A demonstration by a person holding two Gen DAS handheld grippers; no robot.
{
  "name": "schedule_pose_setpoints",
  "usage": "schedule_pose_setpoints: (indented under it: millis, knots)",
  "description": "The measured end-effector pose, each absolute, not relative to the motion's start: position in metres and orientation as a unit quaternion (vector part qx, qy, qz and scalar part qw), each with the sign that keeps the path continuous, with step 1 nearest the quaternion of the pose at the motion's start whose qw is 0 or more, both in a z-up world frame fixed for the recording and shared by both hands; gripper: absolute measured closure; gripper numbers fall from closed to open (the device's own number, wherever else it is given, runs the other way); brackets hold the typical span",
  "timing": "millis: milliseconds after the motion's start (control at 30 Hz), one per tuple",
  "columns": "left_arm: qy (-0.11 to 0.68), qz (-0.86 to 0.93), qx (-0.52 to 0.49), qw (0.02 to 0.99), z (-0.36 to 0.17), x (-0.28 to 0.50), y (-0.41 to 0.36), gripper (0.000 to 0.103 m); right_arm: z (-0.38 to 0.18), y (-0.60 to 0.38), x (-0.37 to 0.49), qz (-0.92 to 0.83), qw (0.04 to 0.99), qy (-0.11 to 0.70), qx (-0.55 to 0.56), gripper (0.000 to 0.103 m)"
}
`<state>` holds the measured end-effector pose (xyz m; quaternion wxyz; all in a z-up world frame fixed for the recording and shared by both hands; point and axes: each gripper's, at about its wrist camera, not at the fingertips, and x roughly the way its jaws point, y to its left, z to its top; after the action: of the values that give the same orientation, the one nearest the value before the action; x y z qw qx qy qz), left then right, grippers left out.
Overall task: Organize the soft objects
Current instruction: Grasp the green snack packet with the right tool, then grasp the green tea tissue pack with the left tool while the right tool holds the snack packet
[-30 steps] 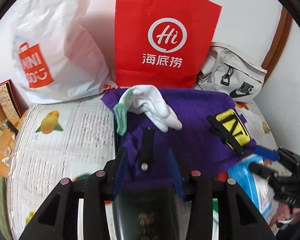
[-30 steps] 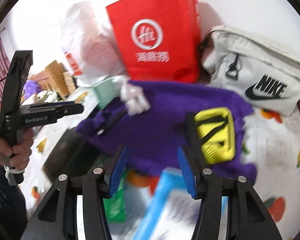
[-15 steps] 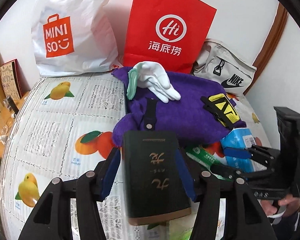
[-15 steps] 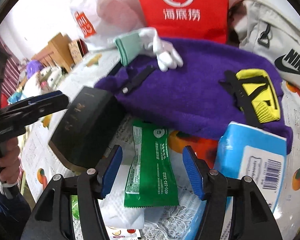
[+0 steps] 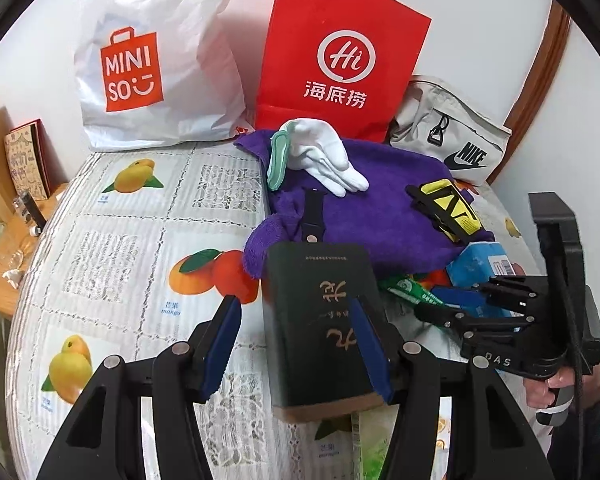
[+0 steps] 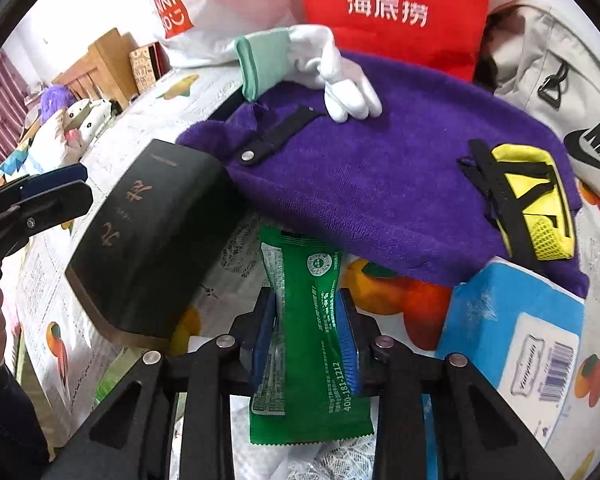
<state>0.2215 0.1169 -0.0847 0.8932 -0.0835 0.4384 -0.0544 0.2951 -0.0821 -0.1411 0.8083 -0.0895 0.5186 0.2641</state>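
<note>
On the fruit-print cloth [image 5: 120,240] lies a purple towel [image 6: 380,168] with a white glove [image 6: 332,72] and a yellow-and-black pouch [image 6: 536,208] on top. A green packet [image 6: 312,308] pokes out from under the towel's near edge. My right gripper [image 6: 306,336] is closing on it; both blue pads squeeze its middle. A dark box [image 5: 316,304] lies flat on the cloth. My left gripper [image 5: 296,344] stands open over the box's near end. Its left pad is well clear of the box, and its right pad is in front of the box.
A white Miniso bag [image 5: 152,64], a red paper bag [image 5: 340,60] and a grey Nike bag [image 5: 452,144] stand along the back wall. A blue tissue pack [image 6: 520,320] lies right of the packet. Wooden furniture [image 5: 4,240] borders the left side.
My right jaws have closed around the green packet. My left gripper drew the dark box back from the towel, opened, and has shifted left, so the box lies free.
</note>
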Motion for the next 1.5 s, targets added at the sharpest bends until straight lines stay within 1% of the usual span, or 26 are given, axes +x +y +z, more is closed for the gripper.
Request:
schedule_pose_setpoints:
  millis: [233,467,633,767,1000,1067,1167,1267,1500]
  knots:
    - [0.444,-0.058,-0.077,0.891,-0.075,0.199,0.108,0.048,-0.109,-0.105,0.267,0.262,0.836,0.479,-0.061,0.073]
    - [0.455,-0.064,-0.036,0.888,-0.054,0.177,0.088,0.048,-0.057,-0.143,0.228,0.246,0.867,0.433,-0.035,0.073]
    - [0.457,-0.062,-0.009,0.887,-0.045,0.165,0.079,0.048,-0.037,-0.17,0.205,0.221,0.88,0.42,-0.014,0.073]
    - [0.465,-0.054,0.006,0.883,-0.047,0.157,0.078,0.048,-0.036,-0.19,0.191,0.197,0.883,0.426,-0.006,0.073]
    - [0.474,-0.064,0.003,0.878,-0.058,0.151,0.067,0.048,-0.043,-0.209,0.177,0.196,0.886,0.42,0.021,0.073]
    - [0.48,-0.07,0.004,0.875,-0.065,0.148,0.061,0.044,-0.044,-0.211,0.174,0.2,0.887,0.415,0.024,0.073]
    - [0.491,-0.08,0.007,0.867,-0.078,0.145,0.05,0.043,-0.048,-0.213,0.165,0.199,0.889,0.411,0.027,0.073]
    - [0.501,-0.089,0.012,0.861,-0.091,0.142,0.04,0.039,-0.055,-0.218,0.154,0.198,0.89,0.411,0.03,0.073]
    - [0.511,-0.089,0.014,0.855,-0.119,0.141,0.024,0.036,-0.074,-0.231,0.128,0.196,0.888,0.413,0.04,0.073]
